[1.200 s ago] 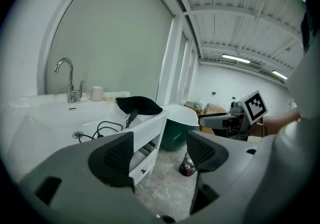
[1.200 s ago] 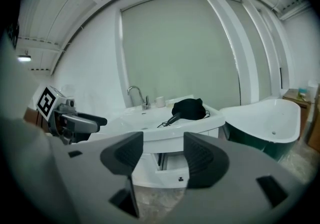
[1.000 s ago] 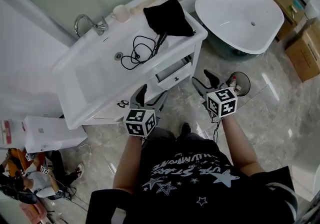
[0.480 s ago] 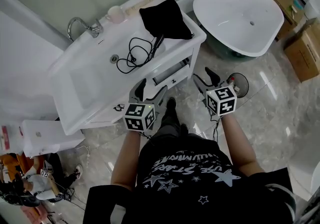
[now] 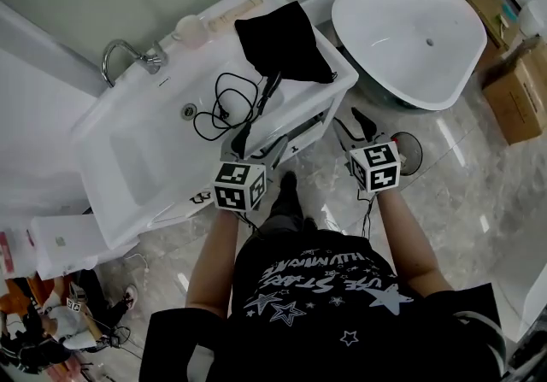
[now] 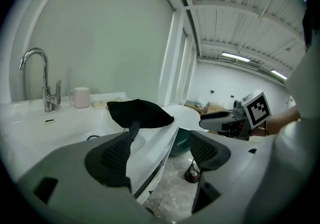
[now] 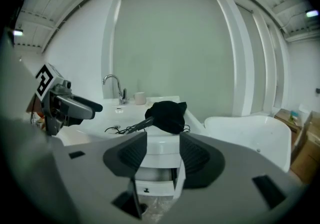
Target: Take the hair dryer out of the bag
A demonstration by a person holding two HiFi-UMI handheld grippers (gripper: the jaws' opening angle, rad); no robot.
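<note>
A black bag lies on the right end of the white sink counter. The hair dryer's dark handle sticks out of the bag toward the basin, and its black cord lies coiled there. The same bag and handle show ahead of both grippers. My left gripper is open at the counter's front edge, short of the handle. My right gripper hangs over the floor right of the counter. Its jaws have just been closing with nothing between them, and they still stand apart.
A faucet and a mug stand at the counter's back. A drawer under the counter is partly pulled out. A white bathtub sits to the right, with cardboard boxes beyond it.
Both grippers have moved forward toward the sink counter. The left gripper's jaws now reach the counter's front edge. Bag, hair dryer and cord lie as before.
</note>
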